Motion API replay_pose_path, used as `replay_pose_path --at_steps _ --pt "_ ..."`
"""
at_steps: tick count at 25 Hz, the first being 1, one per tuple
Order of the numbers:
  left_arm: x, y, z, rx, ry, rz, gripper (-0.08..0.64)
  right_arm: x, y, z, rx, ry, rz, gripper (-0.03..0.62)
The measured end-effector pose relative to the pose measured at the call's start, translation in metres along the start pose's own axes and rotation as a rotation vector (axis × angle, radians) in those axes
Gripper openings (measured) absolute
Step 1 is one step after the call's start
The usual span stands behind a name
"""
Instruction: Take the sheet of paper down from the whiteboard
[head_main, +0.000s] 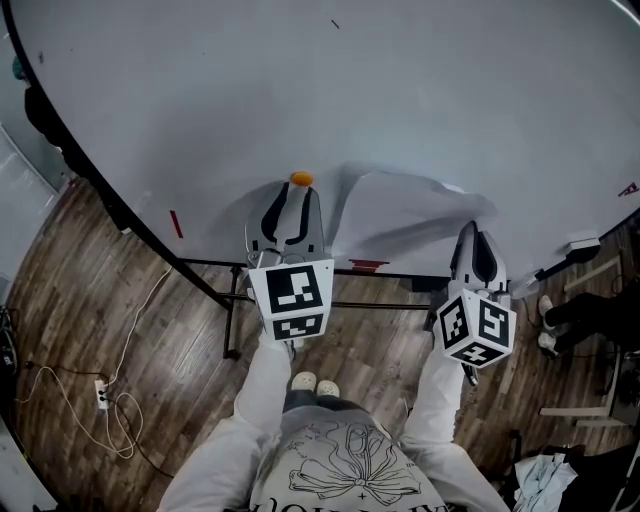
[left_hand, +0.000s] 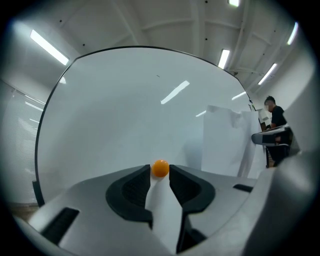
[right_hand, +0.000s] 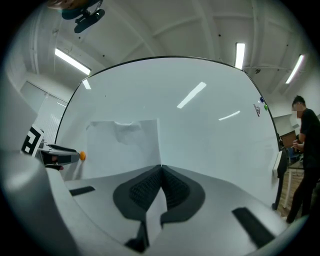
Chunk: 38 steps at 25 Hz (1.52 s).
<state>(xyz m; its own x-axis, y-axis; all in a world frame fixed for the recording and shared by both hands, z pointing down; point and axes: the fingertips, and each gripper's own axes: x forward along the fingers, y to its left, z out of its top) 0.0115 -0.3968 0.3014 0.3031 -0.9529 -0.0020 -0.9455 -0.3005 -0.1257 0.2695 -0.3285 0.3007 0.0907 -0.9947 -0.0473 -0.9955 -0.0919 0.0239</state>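
Risks, judged from the grip: the right hand-held gripper (right_hand: 161, 166) has its jaws together on only the very edge of the sheet of paper (right_hand: 122, 145). A sharp pull could slip that thin bite or tear the sheet, which is already crumpled along its top edge. The left hand-held gripper (left_hand: 160, 172) is clamped by its tips on a small orange magnet (head_main: 301, 179). That round, narrow hold could let it pop out and fall to the floor.

Position: the sheet lies against the whiteboard (head_main: 400, 90), between the two grippers. Its right edge runs into the right jaws, and the magnet sits just off its left edge. No other fastener is visible.
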Motion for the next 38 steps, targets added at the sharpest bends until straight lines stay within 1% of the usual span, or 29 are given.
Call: replay_pose_path --at_steps 4,11,16,27,38 --pt "-0.016 0.006 0.006 -0.019 -0.016 0.0 0.115 -0.007 0.002 0.006 0.007 -0.012 -0.004 0.002" --pt "-0.046 0.019 0.012 -0.051 -0.045 0.011 0.046 -0.023 0.009 0.016 0.018 -0.037 -0.009 0.003" --pt "-0.059 0.019 0.017 -0.058 -0.052 0.012 0.026 -0.03 0.011 0.021 0.028 -0.047 -0.017 0.003" --pt "-0.065 0.015 0.015 -0.057 -0.04 0.007 0.02 -0.028 0.023 0.018 0.028 -0.036 0.006 0.002" --pt "-0.067 0.01 0.017 -0.055 -0.044 0.011 0.02 -0.028 0.025 0.018 0.028 -0.033 0.026 0.002"
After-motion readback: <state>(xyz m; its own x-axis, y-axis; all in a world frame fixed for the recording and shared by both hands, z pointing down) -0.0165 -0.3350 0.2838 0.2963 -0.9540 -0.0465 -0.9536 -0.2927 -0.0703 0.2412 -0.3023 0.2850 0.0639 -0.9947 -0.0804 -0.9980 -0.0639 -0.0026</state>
